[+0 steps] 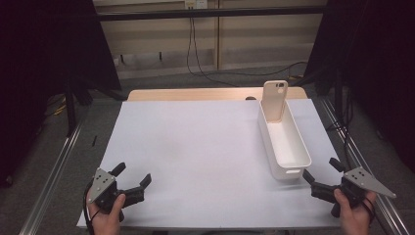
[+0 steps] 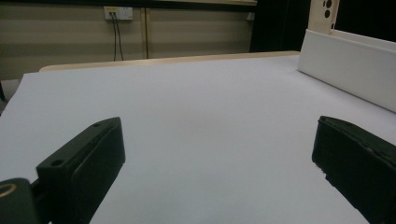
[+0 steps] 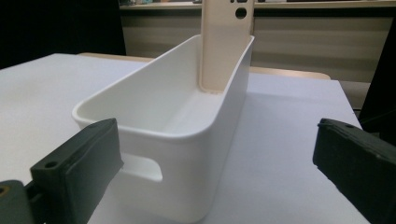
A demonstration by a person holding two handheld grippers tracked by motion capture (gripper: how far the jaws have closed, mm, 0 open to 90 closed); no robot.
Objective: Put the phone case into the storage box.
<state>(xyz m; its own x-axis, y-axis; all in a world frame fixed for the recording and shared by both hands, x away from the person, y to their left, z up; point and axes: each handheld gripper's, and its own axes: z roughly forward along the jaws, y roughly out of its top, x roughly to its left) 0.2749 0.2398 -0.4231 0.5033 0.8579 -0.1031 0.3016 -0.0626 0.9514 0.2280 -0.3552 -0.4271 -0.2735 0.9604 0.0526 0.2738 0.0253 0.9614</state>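
Note:
A long white bin [image 1: 289, 158] stands on the right side of the white table top [image 1: 195, 147]. A beige phone case [image 1: 274, 100] leans upright against the bin's far end wall; the right gripper view shows the phone case [image 3: 225, 44] inside the bin [image 3: 187, 140]. My left gripper [image 1: 132, 175] rests near the front left corner, open, nothing between its jaws. My right gripper [image 1: 322, 171] sits at the front right, open, just short of the bin's near end. From the left gripper view the bin [image 2: 350, 67] lies at the far right.
A wooden table edge [image 1: 195, 94] shows beyond the white sheet. Metal rails [image 1: 54, 171] run along both sides of the table. Cables [image 1: 195, 54] hang down the back wall to the floor. Dark curtains flank the area.

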